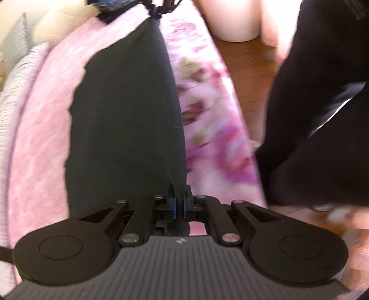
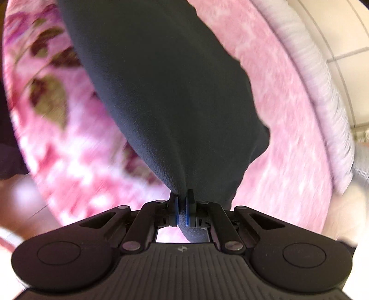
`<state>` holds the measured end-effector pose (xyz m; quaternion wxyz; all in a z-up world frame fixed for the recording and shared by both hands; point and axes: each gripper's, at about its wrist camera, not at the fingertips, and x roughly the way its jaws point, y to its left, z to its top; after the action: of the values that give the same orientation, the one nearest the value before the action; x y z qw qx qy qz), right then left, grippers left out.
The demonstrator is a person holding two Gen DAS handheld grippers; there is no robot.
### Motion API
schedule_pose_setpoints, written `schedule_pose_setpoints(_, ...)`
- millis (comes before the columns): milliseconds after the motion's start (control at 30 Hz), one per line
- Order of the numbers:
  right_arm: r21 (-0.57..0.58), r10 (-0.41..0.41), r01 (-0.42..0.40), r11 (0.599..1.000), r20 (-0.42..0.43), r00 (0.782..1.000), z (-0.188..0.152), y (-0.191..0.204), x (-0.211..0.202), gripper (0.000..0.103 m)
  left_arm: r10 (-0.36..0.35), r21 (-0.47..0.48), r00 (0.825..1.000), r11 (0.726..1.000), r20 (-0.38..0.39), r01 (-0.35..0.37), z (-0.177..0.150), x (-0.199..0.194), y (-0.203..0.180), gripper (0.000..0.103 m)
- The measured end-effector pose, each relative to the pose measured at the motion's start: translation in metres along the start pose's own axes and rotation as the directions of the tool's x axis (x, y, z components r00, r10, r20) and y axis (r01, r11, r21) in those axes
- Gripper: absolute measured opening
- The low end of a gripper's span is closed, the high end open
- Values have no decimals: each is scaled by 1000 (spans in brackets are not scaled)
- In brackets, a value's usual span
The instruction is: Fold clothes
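Note:
A dark grey garment (image 1: 124,110) stretches over a pink bedspread (image 1: 41,143). My left gripper (image 1: 179,203) is shut on one edge of it, the cloth pinched between the blue pads. At the top of the left wrist view my right gripper (image 1: 155,12) pinches the far end of the same cloth. In the right wrist view my right gripper (image 2: 182,203) is shut on the dark garment (image 2: 170,92), which runs up and away from the jaws and hangs lifted between both grips.
A floral pink cover (image 1: 207,110) drapes the bed's side above a brown wooden floor (image 1: 249,76). A person's dark trouser legs (image 1: 318,115) stand at the right. A grey ribbed blanket edge (image 2: 320,80) borders the bed, with a tiled wall (image 2: 346,34) behind.

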<state>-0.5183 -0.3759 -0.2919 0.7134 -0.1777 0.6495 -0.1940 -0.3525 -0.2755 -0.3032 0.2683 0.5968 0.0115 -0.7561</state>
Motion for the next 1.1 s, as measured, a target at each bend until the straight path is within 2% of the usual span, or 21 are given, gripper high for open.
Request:
schedule_pose_setpoints(100,31,12,-11,999,-43,999,-3,9,2,9,-47,17,999,999,-4,47,-1,0,-13,11)
schedule_pose_setpoints(133,41,6,-4,999,-64,998,-1,13,3,14,-61,23,998,998,-5,61,-3,-1,-17,18)
schedule_pose_setpoints(167,53,0,5,999,-88,996,1,17,5,27,-73,30,997,997,-4,73,-6,-2,-20,20)
schedule_pose_setpoints(200,72,-9,17,997,-116,993,1,23,4,36,-76,42,997,996,2,76,-13,-6,-20,21)
schedule_pose_setpoints(333,158,-31,60,986,-180,983,5,47,-16,35,-34,97,999,995,16,32,-52,-20,-9,27)
schedule_pose_setpoints(367,184,-39,74,980,-185,982,10,53,-23,35,-11,118,1000,993,25,8,-64,-22,-3,33)
schedule_pose_setpoints(467,274,-48,98,957,-183,982,42,72,-52,35,57,200,995,977,77,-71,-99,-20,21,36)
schedule_pose_setpoints(600,382,-46,104,918,-157,987,113,104,-89,35,95,324,979,934,179,-150,-140,-5,53,37)
schedule_pose_setpoints(767,504,-17,50,862,-71,997,220,142,-118,41,75,524,952,820,298,-229,-176,23,75,38)
schedule_pose_setpoints(867,536,11,-6,844,-5,1000,272,160,-125,50,78,582,936,764,343,-277,-183,38,83,39)
schedule_pose_setpoints(900,551,16,-22,835,15,1000,285,165,-127,51,81,591,931,752,356,-291,-183,43,86,39)
schedule_pose_setpoints(1000,597,35,-55,800,45,998,316,175,-124,52,87,598,927,741,365,-305,-180,60,95,39)
schedule_pose_setpoints(1100,616,57,-58,786,21,998,337,182,-109,54,86,613,928,729,362,-307,-180,73,101,39)
